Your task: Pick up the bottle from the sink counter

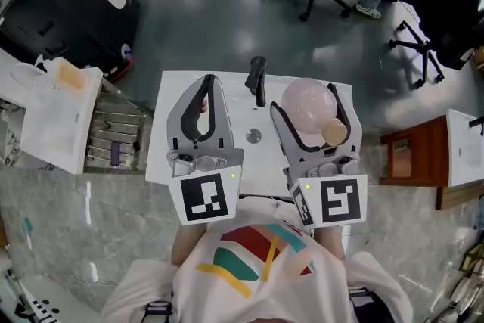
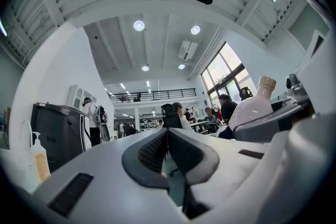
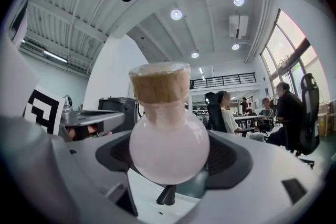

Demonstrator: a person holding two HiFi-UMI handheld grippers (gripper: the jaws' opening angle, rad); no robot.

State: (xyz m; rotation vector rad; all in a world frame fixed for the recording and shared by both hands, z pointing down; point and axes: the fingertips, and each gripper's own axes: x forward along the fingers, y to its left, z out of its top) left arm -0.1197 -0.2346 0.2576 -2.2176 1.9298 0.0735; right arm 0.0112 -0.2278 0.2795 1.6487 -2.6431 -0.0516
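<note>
Sink tabletop [image 1: 234, 106] is white, w/ a black faucet [image 1: 259, 79] and drain [image 1: 254, 136] in the basin. The bottle [image 3: 169, 147] is a frosted pink round flask w/ a short neck and cork stopper [image 3: 159, 83]. It looks rigid, prob. glass, so breakable if dropped. The bulb is smooth and curved, so likely slippery. Weight is hard to judge b/c the contents can't be seen. Best hold is prob. across the widest part of the bulb, pads on opposite sides, or at the neck under the cork for less roll. The right gripper [image 1: 306, 100] has its jaws spread wide and pressed on both sides of the bulb, the stopper tipped back toward the gripper body. Faucet and basin show beneath the bulb in the right gripper view, so the bottle appears to be off the tabletop, above the sink. The left gripper [image 1: 206, 83] hangs just beside it over the basin, jaws closed tip to tip w/ nothing between.
</note>
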